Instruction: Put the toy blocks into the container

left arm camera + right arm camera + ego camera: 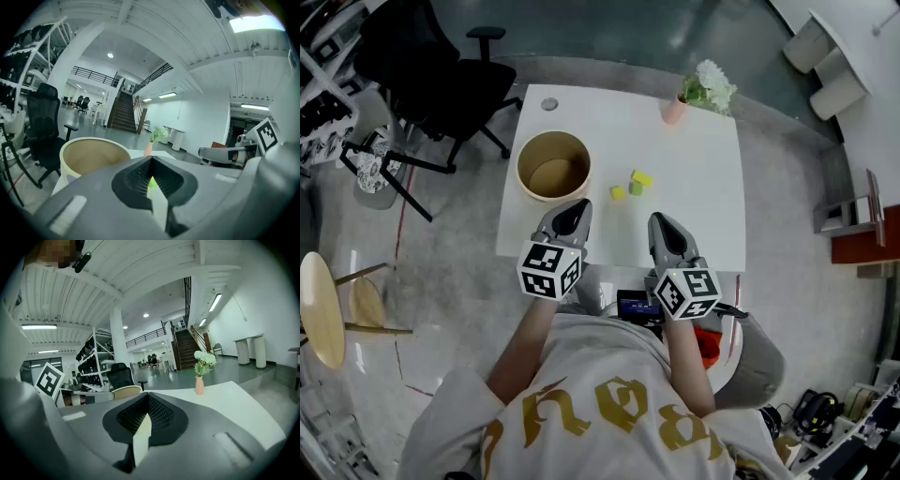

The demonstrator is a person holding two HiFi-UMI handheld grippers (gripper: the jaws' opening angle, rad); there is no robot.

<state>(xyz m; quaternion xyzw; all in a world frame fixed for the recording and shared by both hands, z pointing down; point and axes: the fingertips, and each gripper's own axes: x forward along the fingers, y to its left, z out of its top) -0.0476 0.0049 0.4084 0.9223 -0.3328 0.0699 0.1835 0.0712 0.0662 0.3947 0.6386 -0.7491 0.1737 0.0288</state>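
Note:
Three small toy blocks lie together mid-table: a yellow block (642, 178), a green block (635, 188) and a yellow-green block (618, 193). To their left stands a round tan container (553, 167), open-topped and with nothing inside. My left gripper (573, 206) hovers over the table's near edge, just in front of the container, jaws shut with nothing held. My right gripper (660, 221) is beside it to the right, also shut with nothing held. In the left gripper view the left gripper (151, 159) points past the container (89, 154). A green block (151, 183) shows behind its jaws. The right gripper (147, 397) faces across the table.
A pink vase of white flowers (675, 108) stands at the table's far edge, and a small grey disc (548, 104) lies at the far left corner. A black office chair (441, 75) is beyond the table's left side. A wooden stool (323, 309) sits on the floor at left.

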